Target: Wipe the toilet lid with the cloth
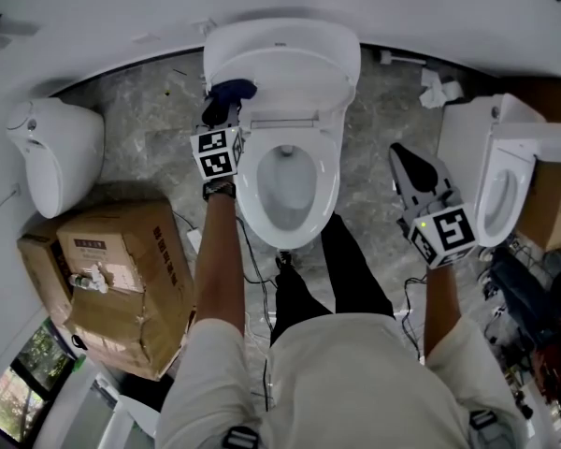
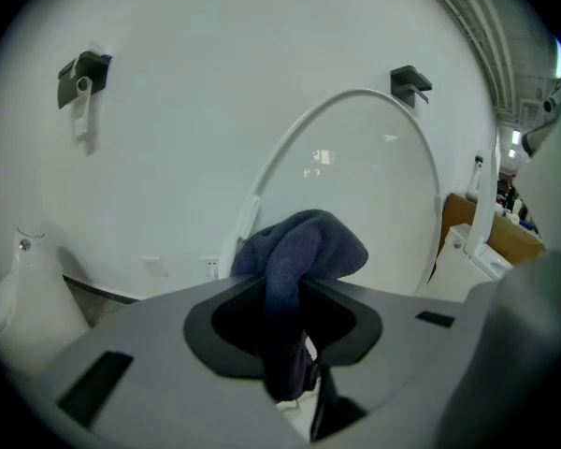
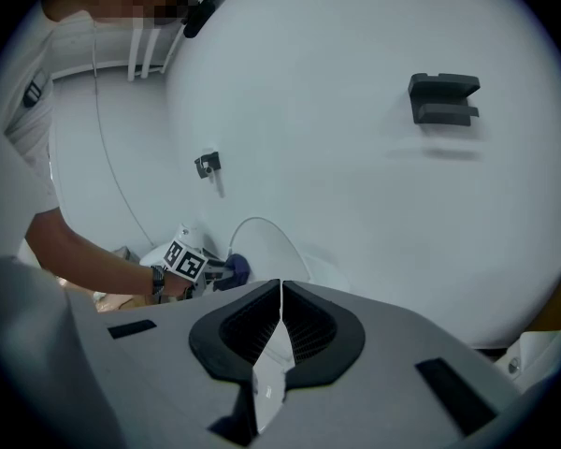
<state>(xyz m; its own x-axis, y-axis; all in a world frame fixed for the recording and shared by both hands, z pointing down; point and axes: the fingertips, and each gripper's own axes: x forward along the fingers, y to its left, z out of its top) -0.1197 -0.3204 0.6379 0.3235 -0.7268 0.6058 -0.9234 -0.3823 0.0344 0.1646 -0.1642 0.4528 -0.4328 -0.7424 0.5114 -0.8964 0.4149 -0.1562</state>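
Status: cloth (image 2: 304,246) is clamped in left tool (image 2: 294,293), held by the left edge of the raised toilet lid (image 2: 365,176). The right tool (image 3: 280,293) is closed, empty, well right of the lid. Cloth should be pressed flat and swept across in overlapping passes.

Toilet (image 1: 251,195) centre, lid (image 1: 290,59) up at far side. Cloth (image 1: 232,90) at lid's left edge, in left gripper (image 1: 224,103). Right gripper (image 1: 404,160) between toilet and second toilet (image 1: 501,183). Box (image 1: 122,279) near left.

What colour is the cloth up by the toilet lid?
The cloth is dark blue, almost navy. It shows best in the left gripper view.
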